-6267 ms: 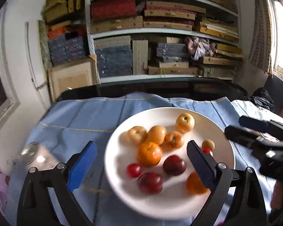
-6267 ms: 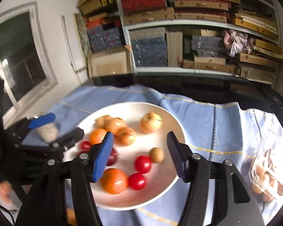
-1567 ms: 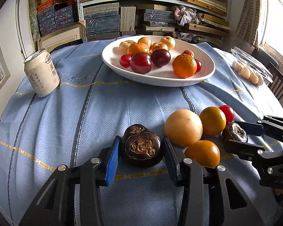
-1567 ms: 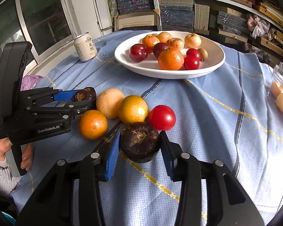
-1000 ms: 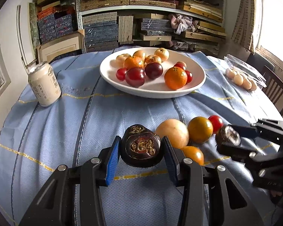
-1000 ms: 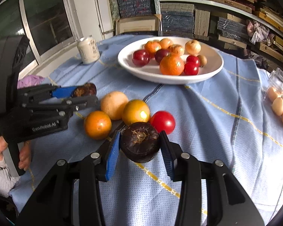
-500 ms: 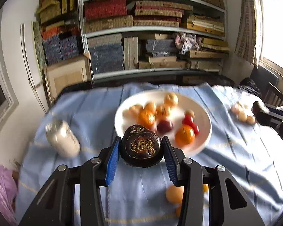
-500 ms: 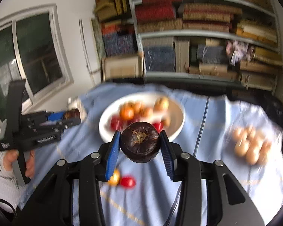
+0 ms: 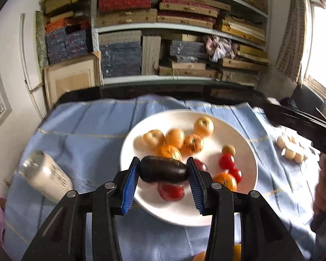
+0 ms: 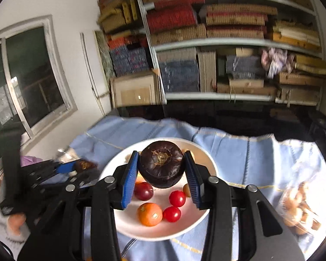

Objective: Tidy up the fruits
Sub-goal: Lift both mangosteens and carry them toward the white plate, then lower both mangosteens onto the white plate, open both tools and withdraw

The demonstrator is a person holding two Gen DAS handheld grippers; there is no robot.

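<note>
My left gripper (image 9: 163,175) clenches a dark purple, flattened round fruit (image 9: 163,171); my right gripper (image 10: 161,171) clenches another (image 10: 161,167), above the white plate (image 9: 247,152) of oranges and tomatoes.

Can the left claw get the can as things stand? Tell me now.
Probably not yet. The left claw is shut on a dark fruit above the plate. The can stands clear at its left, but the fruit must go first.

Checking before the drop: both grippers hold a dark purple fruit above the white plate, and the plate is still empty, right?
Not empty. The white plate already holds oranges and small red fruits, as the right wrist view shows. The left gripper and right gripper each do hold a dark purple fruit.
</note>
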